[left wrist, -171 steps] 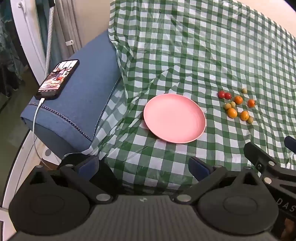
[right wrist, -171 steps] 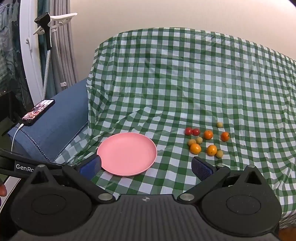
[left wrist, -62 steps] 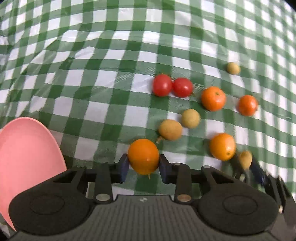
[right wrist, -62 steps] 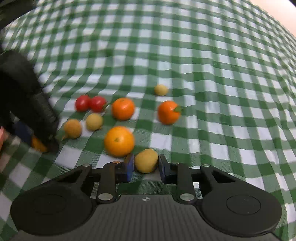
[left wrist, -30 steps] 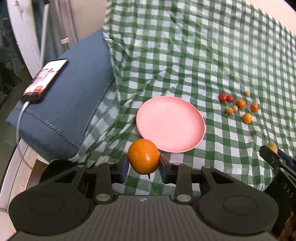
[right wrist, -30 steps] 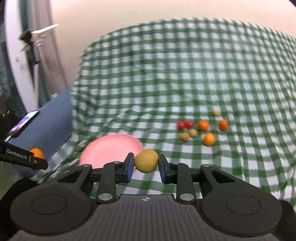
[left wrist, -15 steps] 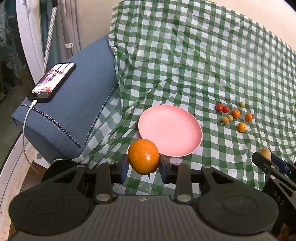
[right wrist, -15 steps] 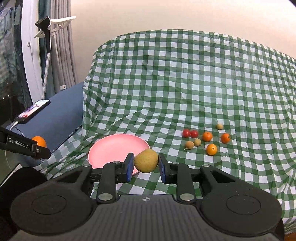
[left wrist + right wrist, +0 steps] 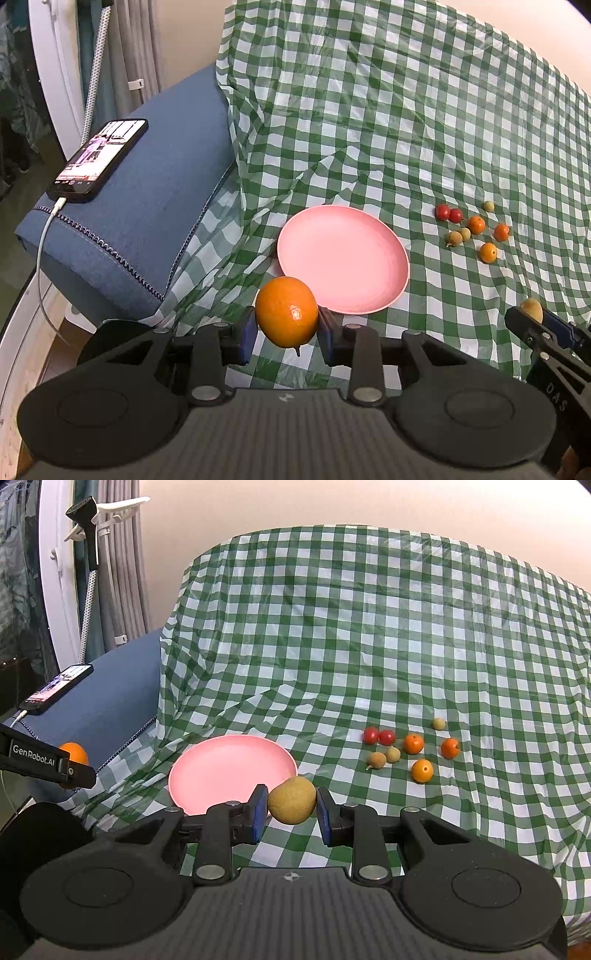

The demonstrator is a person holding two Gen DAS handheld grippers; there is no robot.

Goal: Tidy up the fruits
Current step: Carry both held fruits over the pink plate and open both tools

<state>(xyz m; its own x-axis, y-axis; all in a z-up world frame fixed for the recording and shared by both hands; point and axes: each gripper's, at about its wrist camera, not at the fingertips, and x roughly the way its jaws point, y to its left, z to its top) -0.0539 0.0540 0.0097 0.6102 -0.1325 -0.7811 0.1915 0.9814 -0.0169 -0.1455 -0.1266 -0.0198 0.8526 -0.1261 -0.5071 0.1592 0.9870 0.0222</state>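
Observation:
My left gripper (image 9: pixel 287 328) is shut on an orange fruit (image 9: pixel 286 311), held in the air just short of the near rim of the empty pink plate (image 9: pixel 343 254). My right gripper (image 9: pixel 291 808) is shut on a small yellow-brown fruit (image 9: pixel 292 799), also off the cloth, in front of the pink plate (image 9: pixel 229 768). Several small fruits lie loose to the right of the plate: two red ones (image 9: pixel 378 736), three orange ones (image 9: pixel 422 770) and yellow-brown ones (image 9: pixel 384 757). Each gripper shows at the edge of the other's view.
A green-and-white checked cloth (image 9: pixel 369 635) covers the surface and rises at the back. A blue cushion (image 9: pixel 147 192) at the left carries a phone (image 9: pixel 98 159) on a white cable. Curtains and a white frame (image 9: pixel 62 572) stand at the far left.
Both hands are steadier than a second ago, with the fruits still gripped. The left wrist view now sees the plate and loose fruits slightly lower and nearer.

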